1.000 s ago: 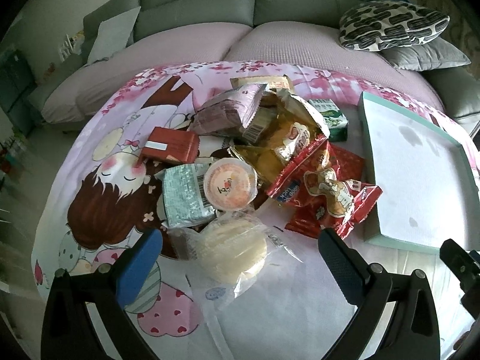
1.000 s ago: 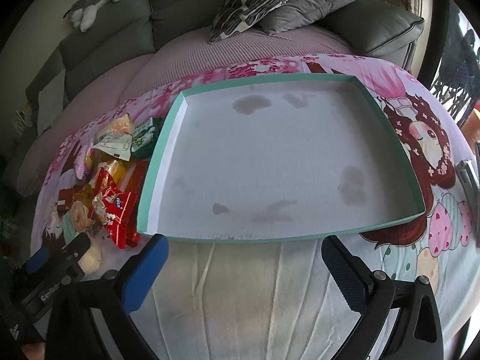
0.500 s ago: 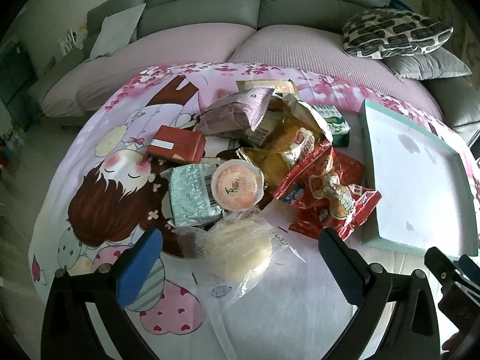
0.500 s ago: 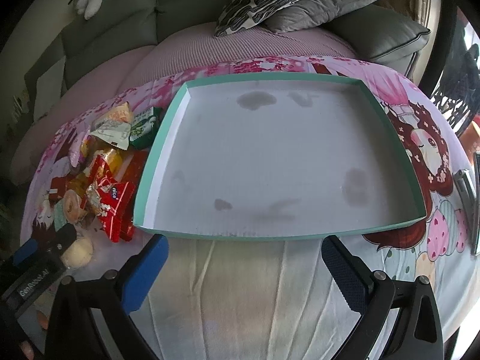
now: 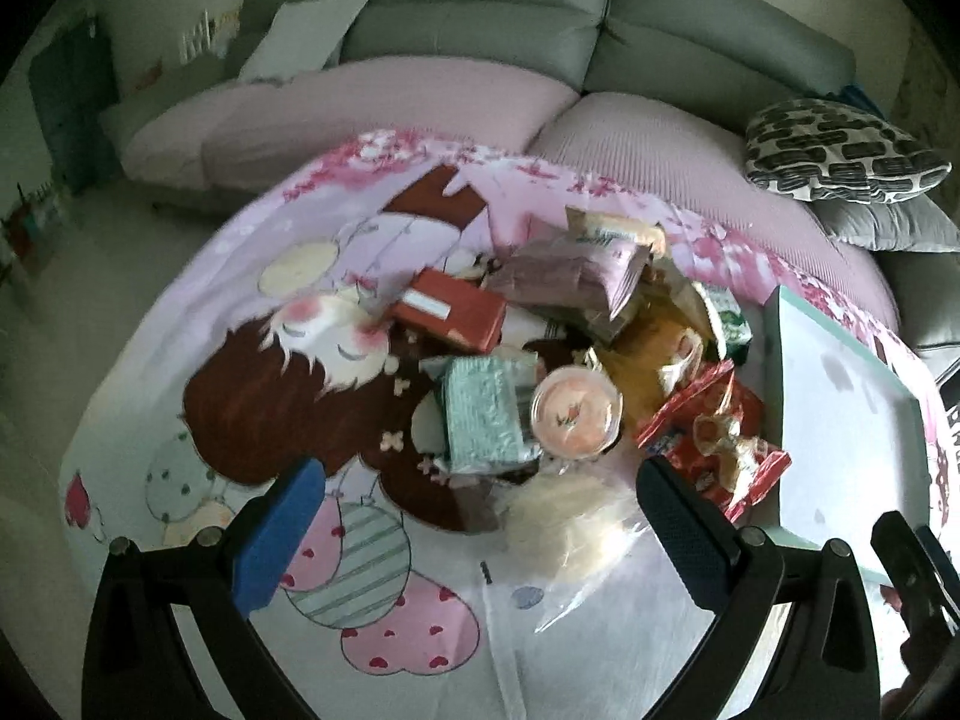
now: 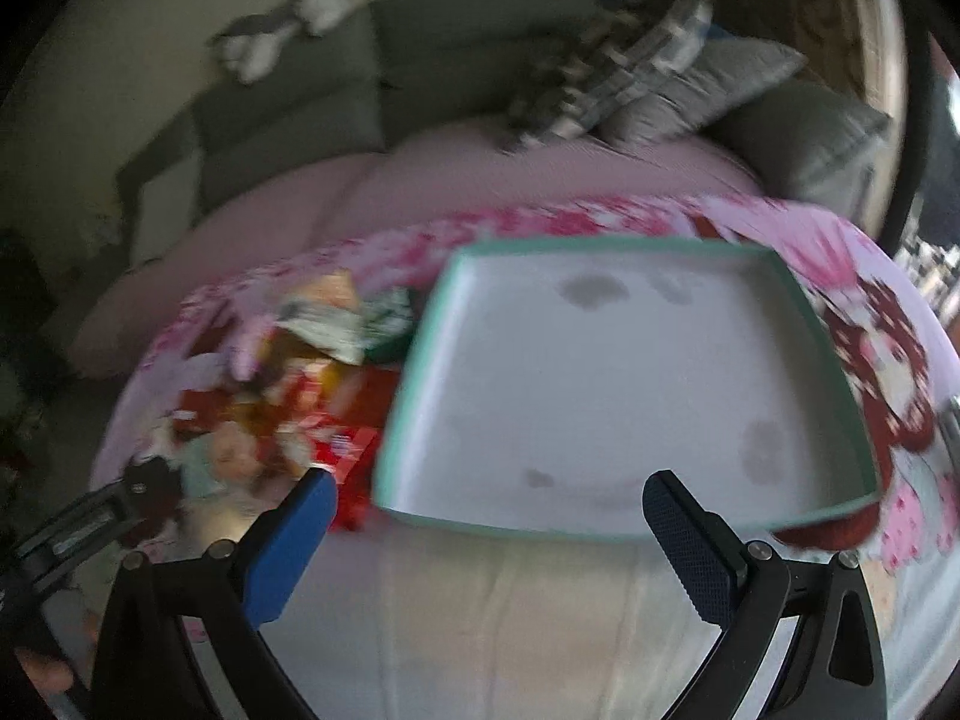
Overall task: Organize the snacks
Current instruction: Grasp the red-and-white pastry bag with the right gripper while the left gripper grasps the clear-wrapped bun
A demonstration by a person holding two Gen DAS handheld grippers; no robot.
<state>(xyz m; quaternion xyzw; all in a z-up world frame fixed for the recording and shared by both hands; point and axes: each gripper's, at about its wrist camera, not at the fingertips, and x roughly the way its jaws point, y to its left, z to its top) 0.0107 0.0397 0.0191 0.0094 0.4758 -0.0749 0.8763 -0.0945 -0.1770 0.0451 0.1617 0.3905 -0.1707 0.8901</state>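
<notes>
A pile of snacks lies on the cartoon-print cloth: a bagged round bun [image 5: 564, 516], a sealed pudding cup [image 5: 575, 414], a green packet [image 5: 483, 417], a red box [image 5: 447, 309], a purple packet [image 5: 570, 276] and red wrappers [image 5: 714, 438]. My left gripper [image 5: 480, 534] is open and empty, above the cloth just short of the bun. A teal-rimmed white tray [image 6: 624, 531] lies empty to the right of the pile [image 6: 300, 396]. My right gripper [image 6: 489, 546] is open and empty, in front of the tray's near rim. The right wrist view is blurred.
A grey sofa [image 5: 480, 36] with pink seat covers curves behind the table. A black-and-white patterned cushion [image 5: 840, 150] and a grey cushion [image 5: 888, 228] lie at the right. The tray also shows in the left wrist view [image 5: 774, 396]. The table edge drops off at the left.
Both grippers have drawn back and risen, so pile and tray look farther away. Both views have swung rightwards. Nothing was picked up; the jaws stay open.
</notes>
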